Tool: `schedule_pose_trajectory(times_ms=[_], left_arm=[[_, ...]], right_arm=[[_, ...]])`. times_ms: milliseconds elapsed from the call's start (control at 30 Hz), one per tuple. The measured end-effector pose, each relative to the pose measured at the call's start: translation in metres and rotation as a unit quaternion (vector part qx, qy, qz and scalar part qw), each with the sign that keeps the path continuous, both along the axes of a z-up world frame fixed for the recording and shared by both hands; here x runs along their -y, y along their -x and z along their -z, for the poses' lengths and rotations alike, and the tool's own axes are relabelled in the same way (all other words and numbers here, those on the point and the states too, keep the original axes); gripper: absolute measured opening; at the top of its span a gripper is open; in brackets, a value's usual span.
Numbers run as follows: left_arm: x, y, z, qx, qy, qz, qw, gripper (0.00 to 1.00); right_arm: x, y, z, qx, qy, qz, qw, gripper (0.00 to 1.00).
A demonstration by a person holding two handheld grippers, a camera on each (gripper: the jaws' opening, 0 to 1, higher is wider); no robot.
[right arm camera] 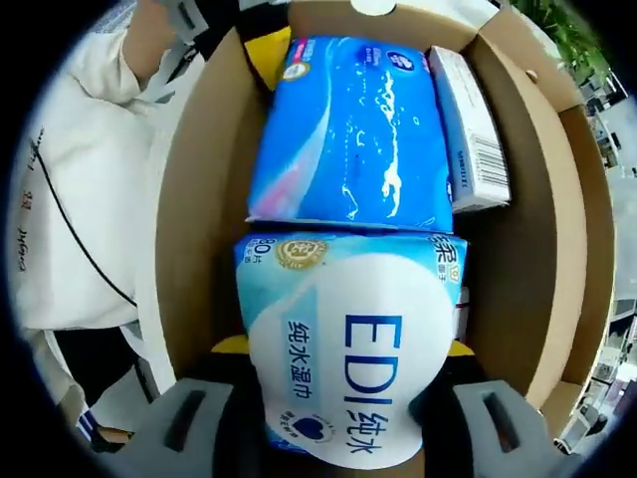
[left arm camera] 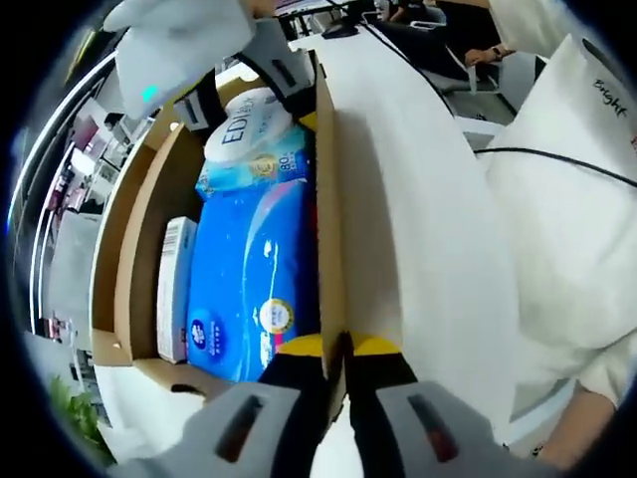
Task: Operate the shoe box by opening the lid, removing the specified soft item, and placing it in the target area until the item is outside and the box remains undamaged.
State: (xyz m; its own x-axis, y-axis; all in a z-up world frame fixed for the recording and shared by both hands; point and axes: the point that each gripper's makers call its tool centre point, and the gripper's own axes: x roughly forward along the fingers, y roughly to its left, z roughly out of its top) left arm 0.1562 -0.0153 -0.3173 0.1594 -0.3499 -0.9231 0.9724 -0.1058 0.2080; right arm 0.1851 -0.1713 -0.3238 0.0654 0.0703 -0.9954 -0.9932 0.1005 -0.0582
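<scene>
Left claw pinches the brown cardboard shoe box wall; right claw grips the pale-blue EDI wet-wipe pack. Green plant behind.

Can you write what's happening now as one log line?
left claw: shut on box wall | right claw: shut on EDI wet wipes pack | blue tissue pack: inside box

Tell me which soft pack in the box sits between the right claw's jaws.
The pale EDI wipes pack, white-labelled; the right claw straddles it, while the darker blue pack lies beyond.
</scene>
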Motion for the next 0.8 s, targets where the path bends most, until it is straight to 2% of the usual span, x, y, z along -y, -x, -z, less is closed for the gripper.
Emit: schedule_pose_trajectory(times_ms=[67, 300, 567, 700, 800], left_arm=[[-0.001, 0.001, 0.0, -0.003, -0.004, 0.002, 1.0, 0.04], [0.0, 0.001, 0.0, -0.005, -0.004, 0.002, 1.0, 0.04], [0.001, 0.001, 0.0, -0.001, -0.004, 0.003, 1.0, 0.04], [0.001, 0.0, 0.0, -0.001, -0.003, 0.003, 1.0, 0.05], [-0.001, -0.003, 0.0, 0.005, -0.002, -0.019, 0.9998, 0.07]], right_arm=[[0.0, 0.002, -0.003, -0.006, 0.005, -0.008, 0.9999, 0.61], [0.001, -0.003, -0.008, 0.002, 0.02, -0.02, 0.9996, 0.61], [-0.004, -0.009, -0.029, 0.01, -0.001, -0.015, 0.9998, 0.61], [-0.008, -0.013, -0.039, 0.017, 0.011, -0.018, 0.9996, 0.61], [-0.006, -0.016, -0.045, 0.024, 0.031, -0.025, 0.9989, 0.61]])
